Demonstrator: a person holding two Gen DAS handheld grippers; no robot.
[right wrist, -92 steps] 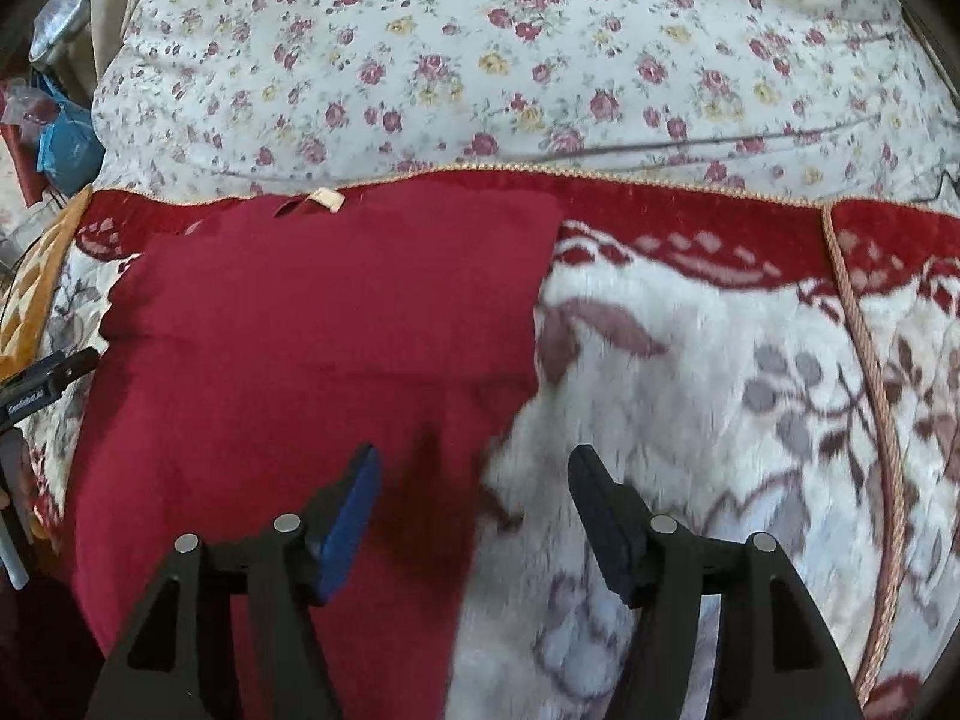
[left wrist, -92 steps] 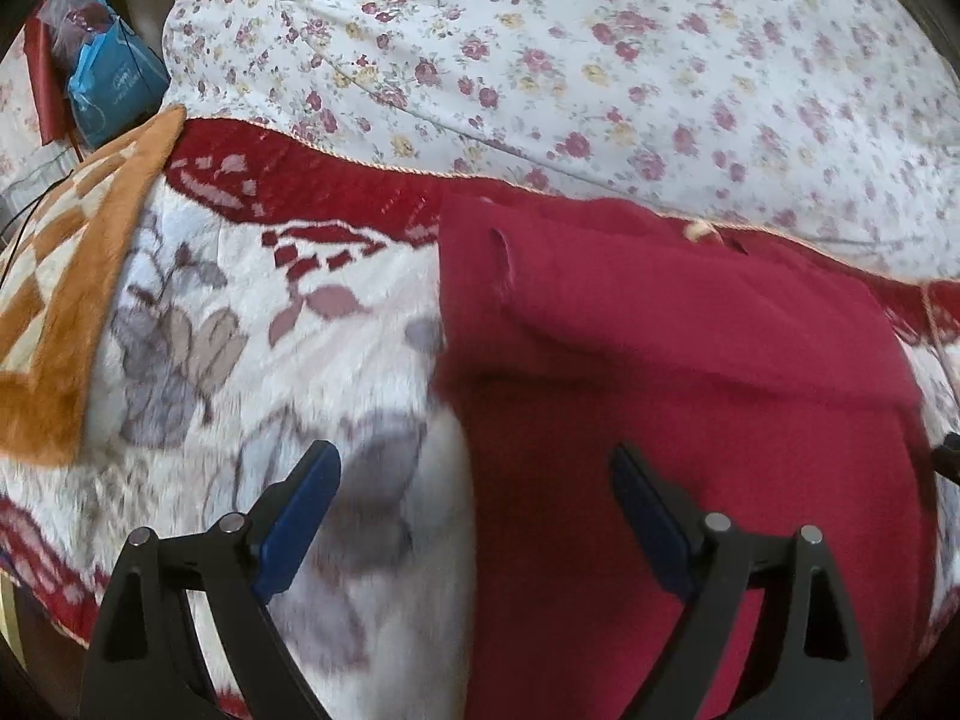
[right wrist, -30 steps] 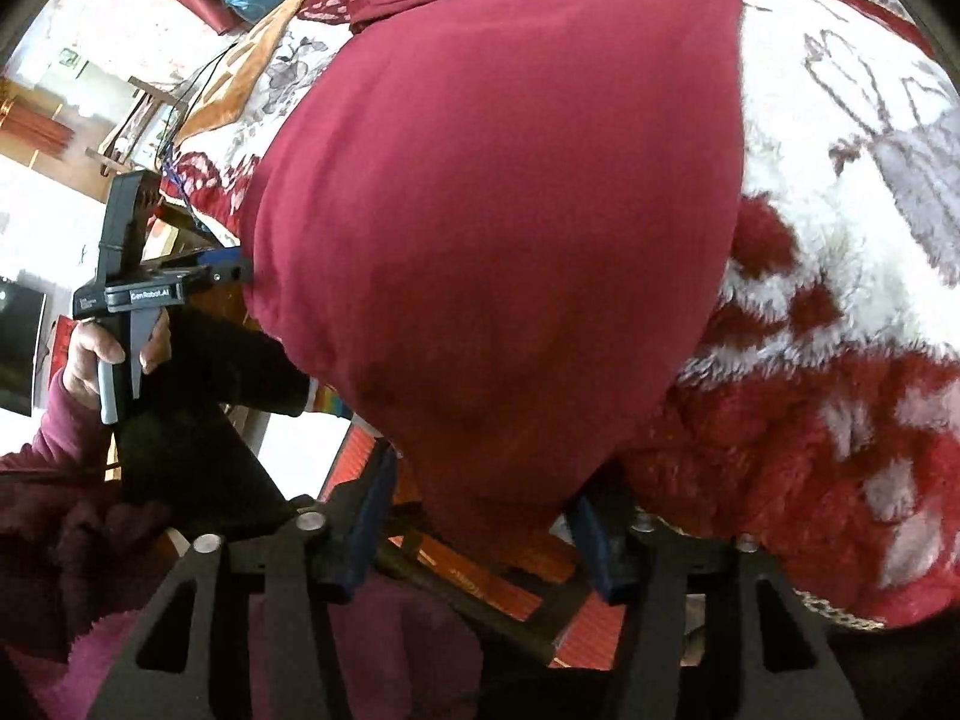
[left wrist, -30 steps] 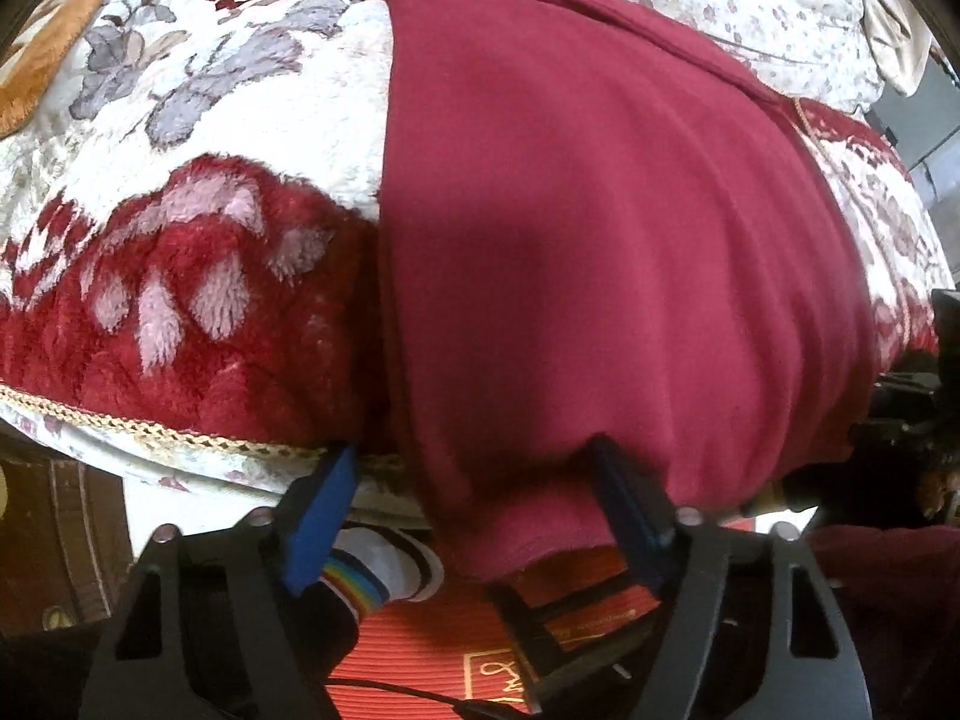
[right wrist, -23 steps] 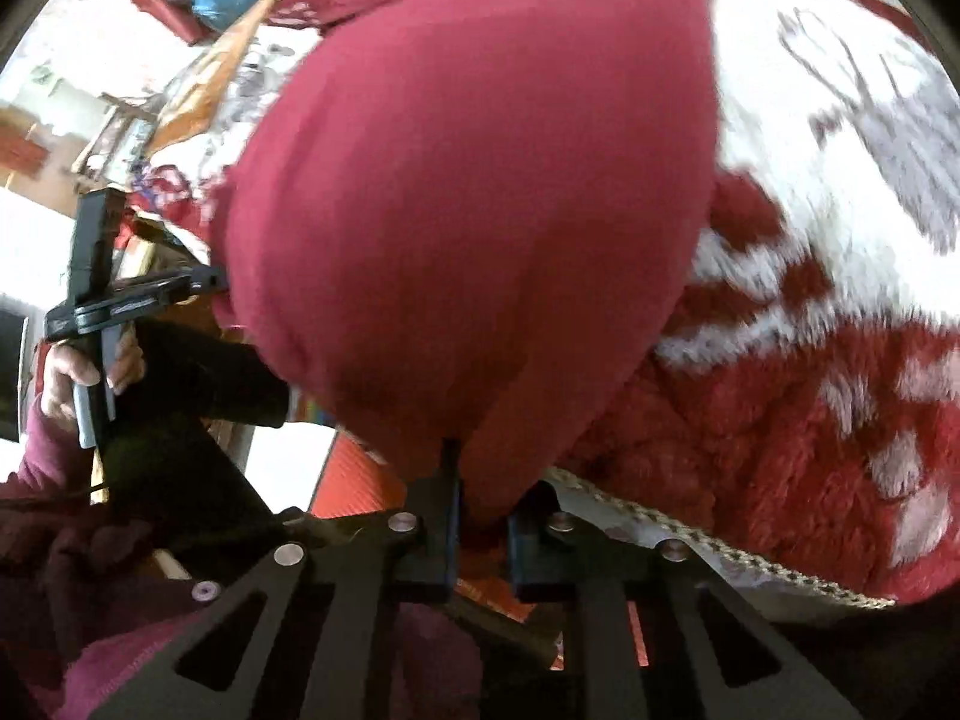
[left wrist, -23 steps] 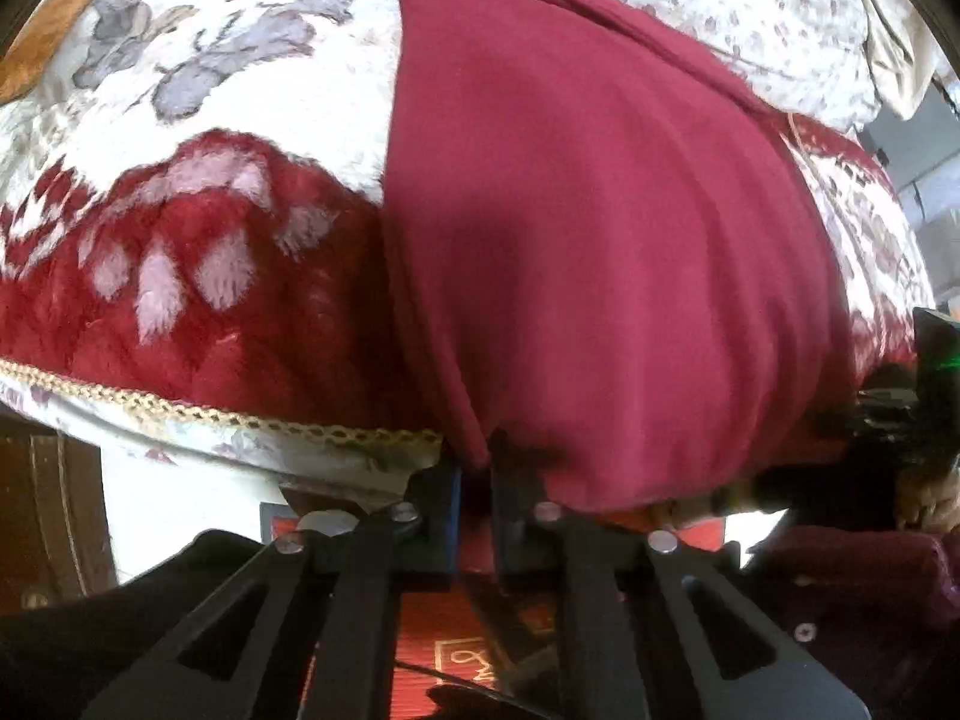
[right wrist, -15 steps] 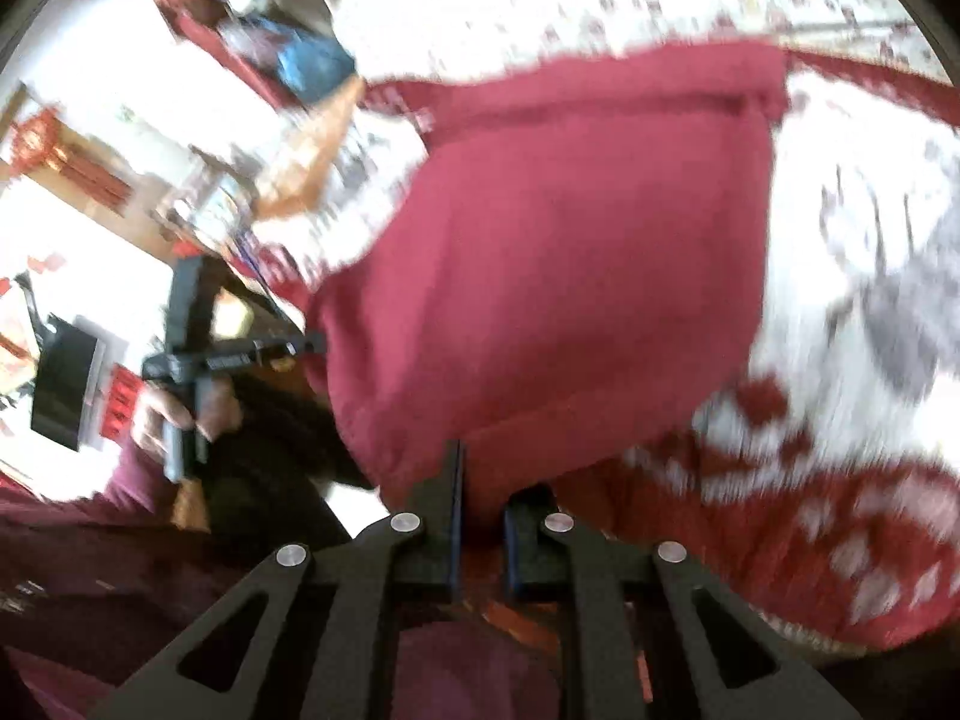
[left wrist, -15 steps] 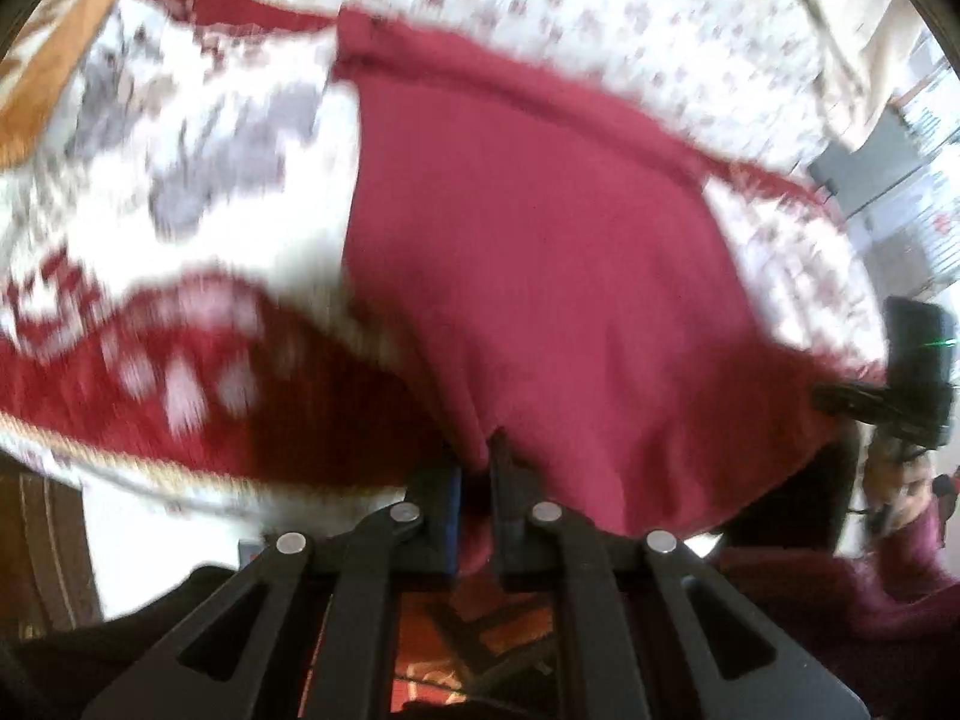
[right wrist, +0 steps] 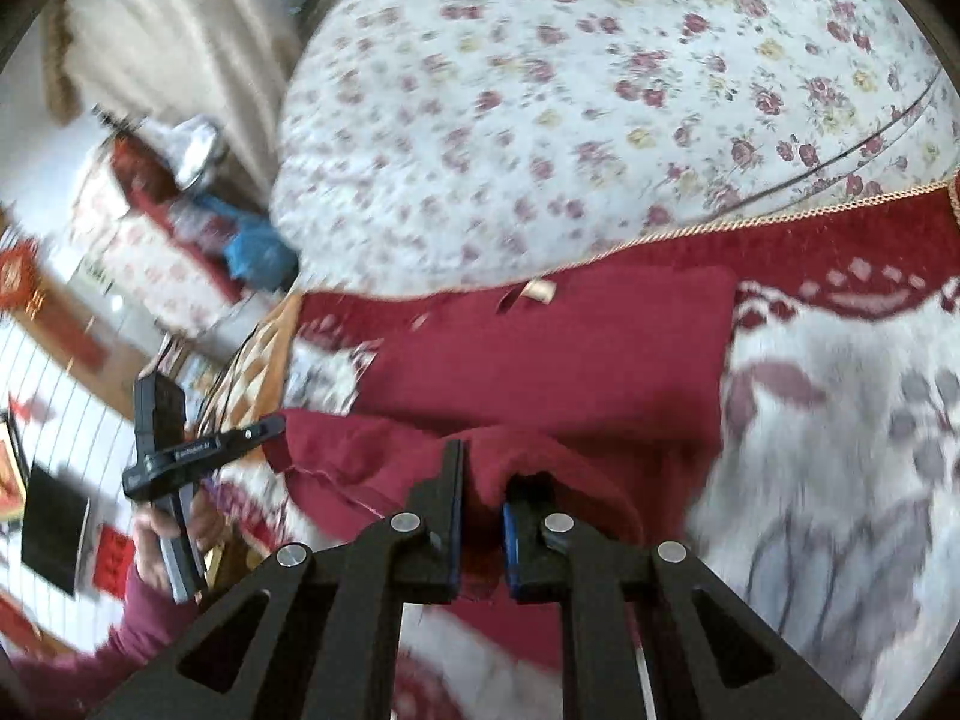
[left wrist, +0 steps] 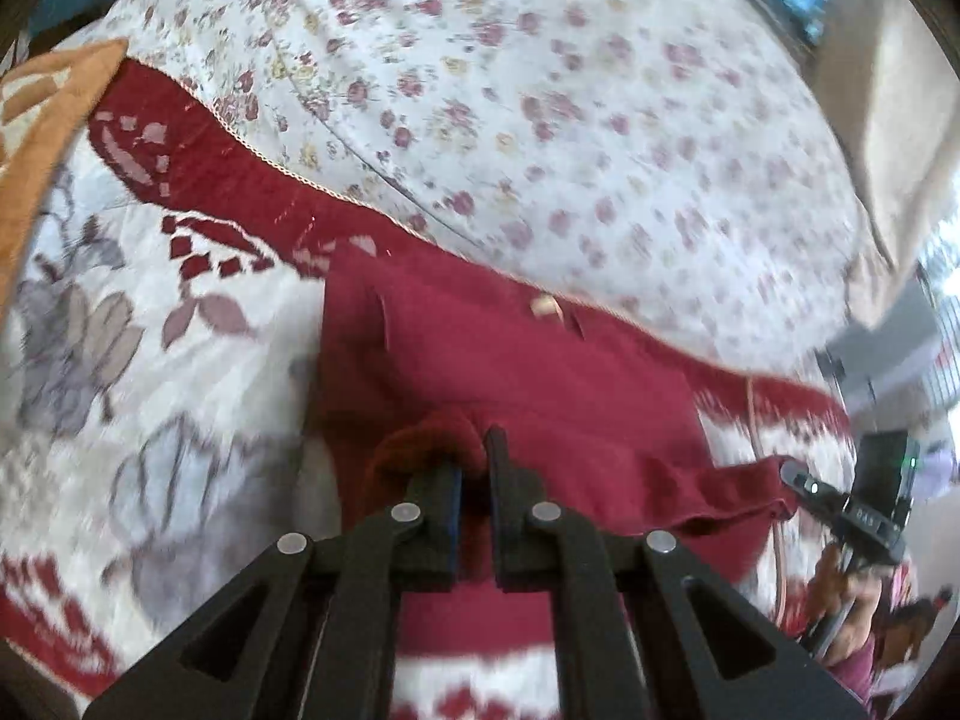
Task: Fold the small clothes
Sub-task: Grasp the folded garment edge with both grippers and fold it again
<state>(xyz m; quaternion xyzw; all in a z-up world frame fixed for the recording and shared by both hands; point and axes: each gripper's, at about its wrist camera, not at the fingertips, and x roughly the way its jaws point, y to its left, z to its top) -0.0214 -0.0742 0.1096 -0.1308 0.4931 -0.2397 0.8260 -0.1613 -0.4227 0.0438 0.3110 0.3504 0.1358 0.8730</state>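
A dark red garment (left wrist: 510, 360) lies on the red-and-white plush blanket (left wrist: 120, 360), its collar with a small tan tag (left wrist: 543, 305) at the far edge. My left gripper (left wrist: 471, 468) is shut on the garment's near hem at its left corner and holds it lifted over the body of the garment. My right gripper (right wrist: 483, 480) is shut on the hem at the right corner of the garment (right wrist: 540, 348), also lifted. The hem hangs between the two grippers. Each gripper shows in the other's view, the right one (left wrist: 840, 498) and the left one (right wrist: 198, 450).
A floral white quilt (left wrist: 540, 90) lies beyond the blanket. An orange patterned blanket (left wrist: 36, 120) lies at the far left. Blue bags (right wrist: 252, 252) and room furniture stand beyond the bed's left side.
Both grippers closed on the garment's near hem at the bed's edge, then lifted it and carried it forward over the garment toward the collar.
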